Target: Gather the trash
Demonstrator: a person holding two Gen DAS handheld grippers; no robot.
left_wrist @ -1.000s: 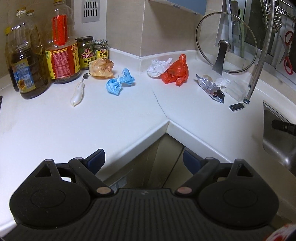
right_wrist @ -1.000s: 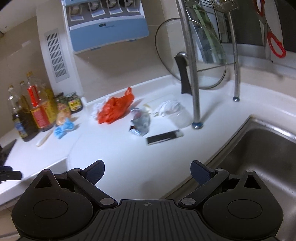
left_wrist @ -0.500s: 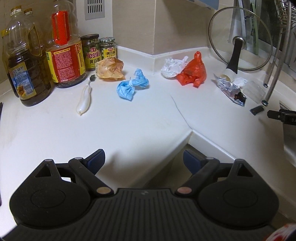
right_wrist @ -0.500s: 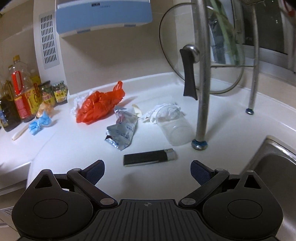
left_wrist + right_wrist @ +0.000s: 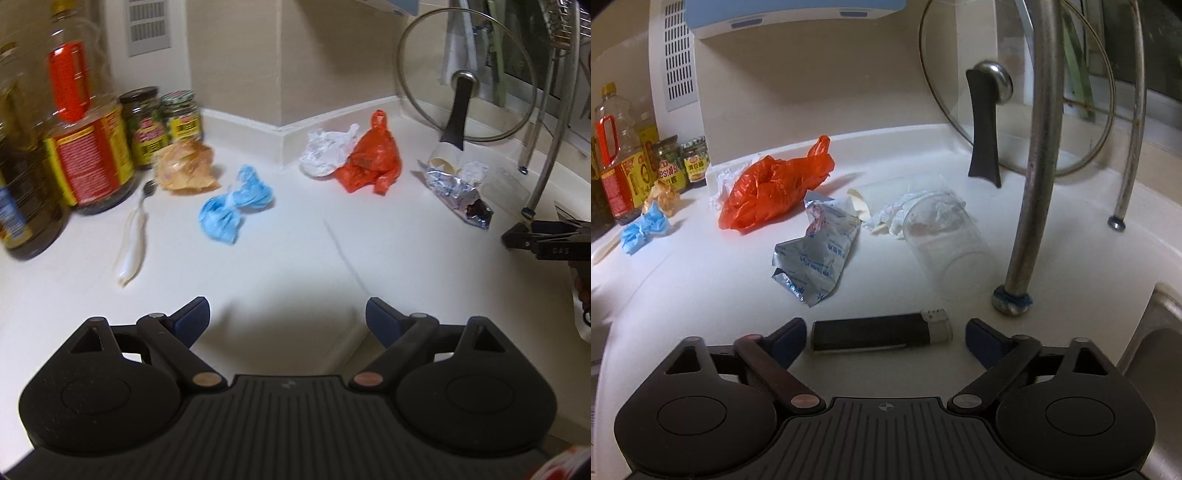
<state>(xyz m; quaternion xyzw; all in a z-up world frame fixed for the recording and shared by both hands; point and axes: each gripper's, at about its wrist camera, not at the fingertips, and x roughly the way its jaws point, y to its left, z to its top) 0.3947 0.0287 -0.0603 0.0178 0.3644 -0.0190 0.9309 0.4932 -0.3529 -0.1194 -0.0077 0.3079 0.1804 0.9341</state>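
White corner countertop (image 5: 288, 236) strewn with trash, left gripper (image 5: 287, 318) wide, right gripper (image 5: 885, 334) closing around lighter (image 5: 881, 331)

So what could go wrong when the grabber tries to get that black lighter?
The right gripper is closing around the lighter, which lies flat and sideways between its fingers. Its smooth, rounded body might slip or spin away instead of being caught. The clear plastic cup lies on its side just behind and might roll if bumped. The metal rack leg stands close on the right, so a wide swing might knock it.
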